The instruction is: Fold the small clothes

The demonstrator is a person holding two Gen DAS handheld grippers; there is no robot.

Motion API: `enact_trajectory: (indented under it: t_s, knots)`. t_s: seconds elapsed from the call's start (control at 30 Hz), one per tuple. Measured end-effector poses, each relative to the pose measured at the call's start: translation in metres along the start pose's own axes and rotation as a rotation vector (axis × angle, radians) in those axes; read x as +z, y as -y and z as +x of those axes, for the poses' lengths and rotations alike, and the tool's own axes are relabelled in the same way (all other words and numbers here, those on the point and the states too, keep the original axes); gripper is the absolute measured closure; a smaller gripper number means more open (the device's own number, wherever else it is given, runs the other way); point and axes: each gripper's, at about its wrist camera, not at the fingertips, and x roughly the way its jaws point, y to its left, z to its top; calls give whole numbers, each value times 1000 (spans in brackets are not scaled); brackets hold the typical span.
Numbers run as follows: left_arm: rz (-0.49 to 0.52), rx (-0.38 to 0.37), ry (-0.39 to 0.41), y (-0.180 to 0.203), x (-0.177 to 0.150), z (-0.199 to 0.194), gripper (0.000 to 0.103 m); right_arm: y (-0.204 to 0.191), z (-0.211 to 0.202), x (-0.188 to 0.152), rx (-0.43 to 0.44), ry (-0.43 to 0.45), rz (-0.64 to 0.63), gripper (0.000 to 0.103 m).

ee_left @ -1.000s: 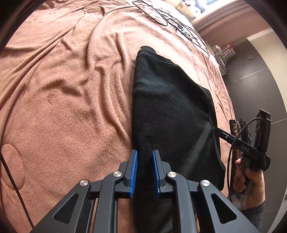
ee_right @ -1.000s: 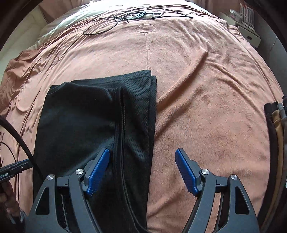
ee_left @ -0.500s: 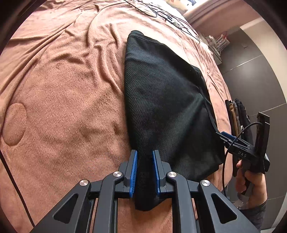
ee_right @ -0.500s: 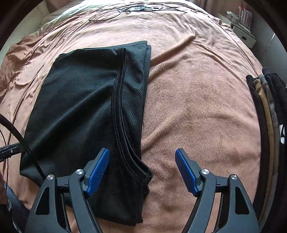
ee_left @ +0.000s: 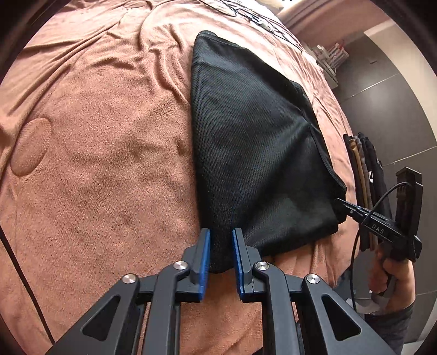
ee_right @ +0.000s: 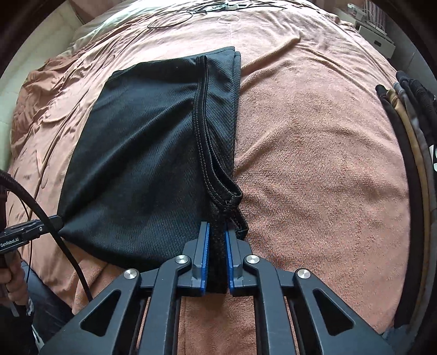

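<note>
A black mesh garment (ee_left: 254, 153) (ee_right: 147, 142) lies folded on a pink-brown bed cover (ee_left: 103, 153) (ee_right: 314, 153). My left gripper (ee_left: 221, 245) is shut on its near left corner. My right gripper (ee_right: 217, 240) is shut on the near right corner, where the stitched hems (ee_right: 207, 153) bunch together. In the left wrist view the right gripper (ee_left: 352, 210) shows at the far right, pinching the cloth, with a hand (ee_left: 393, 284) on its handle. In the right wrist view the left gripper (ee_right: 52, 221) shows at the left edge, gripping the other corner.
A stack of folded clothes (ee_right: 409, 131) (ee_left: 366, 169) sits at the bed's right edge. Thin black cables (ee_right: 174, 19) lie across the far end of the bed. A dark wall (ee_left: 382, 103) and a white rack (ee_left: 330, 57) stand beyond the bed.
The right gripper, open a second ago, has shut on the garment's near right corner. Both grippers have drawn the garment's near edge toward the cameras.
</note>
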Motion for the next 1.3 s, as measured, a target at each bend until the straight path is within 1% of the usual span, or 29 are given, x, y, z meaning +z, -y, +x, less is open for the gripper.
enact_trajectory:
  t_s: [0.03,0.1,0.2,0.3,0.37,0.4,0.43,0.47,0.5,0.53,0.57,0.73,0.87,0.97,1.07,1.3]
  knots:
    - [-3,5,2,-2,-1,0,96,0,-1,-1,4,-1,1,98]
    - [-8,7,4,-4,0,-1,97,0,-2,-2,16,-6,1,98]
    - [-8,20,5,-7,2,-4,97,-1,-1,-3,28,-16,-1,98]
    - [7,12,-10,-6,5,-4,97,1,2,-2,-3,-31,-3,97]
    - [-3,0,-29,-7,10,-4,97,4,3,1,17,-34,12,97]
    - [-14,-18,-31,-8,12,-4,96,6,2,2,33,-28,23,96]
    - [-26,-31,-27,-10,15,-5,88,9,0,4,41,-16,34,92]
    - [-33,-42,-17,-10,18,-6,80,12,0,5,43,-2,38,77]
    - [-33,-47,-2,-10,21,-9,64,14,-2,6,46,12,39,66]
    - [-28,-51,17,-10,24,-11,53,17,-3,8,63,28,45,46]
    - [-24,-53,30,-9,26,-12,52,20,-3,9,91,40,53,41]
    - [-27,-71,42,-7,43,-6,52,41,2,20,209,89,112,41]
    - [-30,-95,50,-7,58,2,52,61,15,28,298,113,148,41]
    - [-31,-110,61,-9,71,9,52,72,31,37,344,109,170,41]
    - [-58,-116,66,-15,83,18,52,81,46,47,394,106,192,41]
    - [-78,-151,79,-22,111,34,52,93,76,76,523,115,189,41]
